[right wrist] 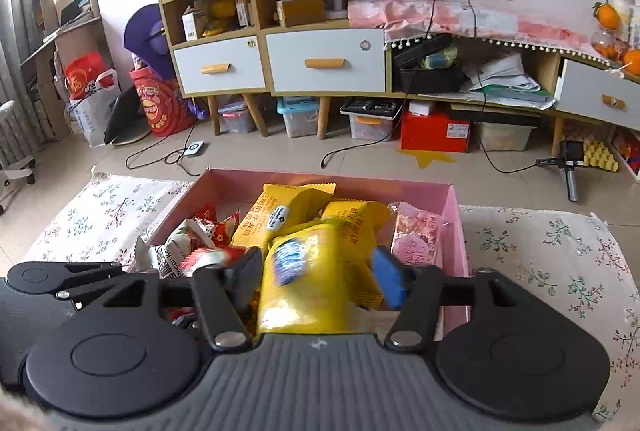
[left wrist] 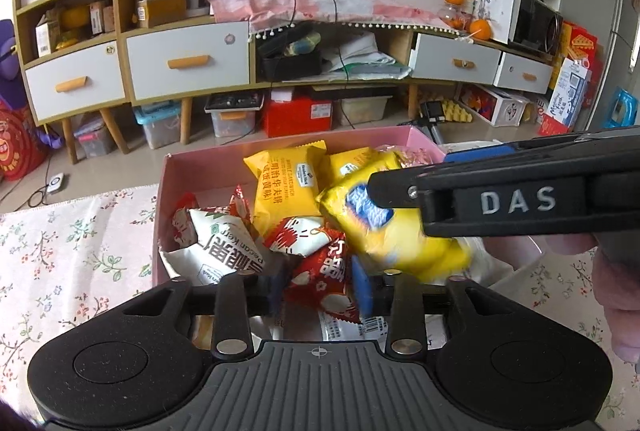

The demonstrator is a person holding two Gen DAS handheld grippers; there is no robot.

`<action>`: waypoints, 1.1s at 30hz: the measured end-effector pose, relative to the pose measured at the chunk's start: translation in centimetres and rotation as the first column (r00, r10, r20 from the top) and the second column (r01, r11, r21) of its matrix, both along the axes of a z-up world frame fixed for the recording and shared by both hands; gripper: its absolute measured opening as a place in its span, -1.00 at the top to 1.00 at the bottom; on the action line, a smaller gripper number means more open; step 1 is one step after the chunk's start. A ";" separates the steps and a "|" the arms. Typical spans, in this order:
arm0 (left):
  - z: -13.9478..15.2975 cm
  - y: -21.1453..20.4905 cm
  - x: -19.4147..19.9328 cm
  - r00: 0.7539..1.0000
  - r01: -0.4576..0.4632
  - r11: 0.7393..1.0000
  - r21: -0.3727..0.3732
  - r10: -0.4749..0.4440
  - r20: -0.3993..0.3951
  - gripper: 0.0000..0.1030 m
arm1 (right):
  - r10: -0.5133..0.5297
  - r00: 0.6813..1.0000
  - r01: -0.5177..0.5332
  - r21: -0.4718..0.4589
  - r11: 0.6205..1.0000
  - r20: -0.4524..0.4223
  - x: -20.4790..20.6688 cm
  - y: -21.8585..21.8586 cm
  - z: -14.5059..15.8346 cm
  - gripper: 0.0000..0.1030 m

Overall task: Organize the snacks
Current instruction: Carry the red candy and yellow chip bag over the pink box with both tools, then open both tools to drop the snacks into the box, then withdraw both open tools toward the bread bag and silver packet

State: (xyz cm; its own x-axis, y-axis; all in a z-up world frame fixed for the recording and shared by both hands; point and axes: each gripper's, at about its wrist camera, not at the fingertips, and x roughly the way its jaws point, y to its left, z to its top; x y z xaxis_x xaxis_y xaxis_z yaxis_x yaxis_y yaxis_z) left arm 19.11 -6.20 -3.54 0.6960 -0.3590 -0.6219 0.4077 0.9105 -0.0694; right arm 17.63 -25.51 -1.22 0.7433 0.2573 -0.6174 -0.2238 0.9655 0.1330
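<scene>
A pink box (left wrist: 200, 155) (right wrist: 456, 215) on the floral cloth holds yellow sandwich packets (left wrist: 286, 183), a white pecan packet (left wrist: 224, 247), red-and-white packets (left wrist: 298, 241) and a pink packet (right wrist: 416, 235). My left gripper (left wrist: 318, 289) hovers over the box's near side, open, and a red packet (left wrist: 324, 277) lies between its fingers on the pile. My right gripper (right wrist: 316, 277) is open over the box's middle. A blurred yellow packet (right wrist: 316, 271) (left wrist: 384, 231) sits loose between its pads. One right finger (left wrist: 500, 203), marked DAS, crosses the left wrist view from the right.
The floral tablecloth (left wrist: 72, 243) (right wrist: 552, 255) spreads on both sides of the box. A person's hand (left wrist: 616, 295) shows at the right edge. Beyond the table's far edge are floor cables, storage bins and a low cabinet (right wrist: 324, 63) with drawers.
</scene>
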 end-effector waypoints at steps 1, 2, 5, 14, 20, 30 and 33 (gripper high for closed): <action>0.1 0.2 -0.1 1.000 0.001 1.000 -0.006 -0.001 0.000 0.11 | 0.001 1.000 -0.001 0.004 1.000 0.002 -0.1 -0.2 0.1 -0.20; 0.3 0.3 -0.3 1.000 0.003 1.000 -0.013 -0.003 -0.001 -0.03 | 0.001 1.000 -0.001 0.007 1.000 0.001 -0.1 -0.2 0.2 -0.21; 0.8 0.7 -1.1 1.000 0.006 0.999 -0.034 -0.006 0.002 -0.33 | -0.006 1.000 0.006 0.007 1.000 -0.002 -0.5 -0.5 0.4 -0.31; 1.9 1.1 -5.2 1.000 0.004 1.000 0.028 -0.004 0.017 -0.77 | 0.004 1.000 -0.004 -0.010 1.000 -0.011 -2.9 -1.1 0.8 -0.61; 2.4 2.8 -7.6 0.999 -0.032 0.999 0.033 0.031 0.007 -0.89 | 0.011 1.000 -0.011 -0.009 1.000 -0.007 -5.1 -0.9 1.2 -0.85; 1.8 6.5 -10.5 0.996 -0.080 0.996 0.045 0.081 -0.031 -0.97 | 0.045 0.998 -0.047 -0.057 0.997 -0.035 -7.7 0.1 0.8 -0.96; 1.2 8.0 -11.0 0.993 -0.105 0.994 0.020 0.106 -0.045 -0.97 | 0.049 0.997 -0.052 -0.045 0.998 -0.059 -8.2 0.1 0.4 -0.98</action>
State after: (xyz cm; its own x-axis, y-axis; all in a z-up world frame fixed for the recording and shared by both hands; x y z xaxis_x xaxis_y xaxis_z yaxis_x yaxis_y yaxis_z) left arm 8.16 1.77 -2.35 0.6999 -0.2738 -0.6597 0.3063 0.9494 -0.0690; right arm 9.40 -25.38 -0.77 0.6928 0.2638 -0.6712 -0.2656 0.9586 0.1027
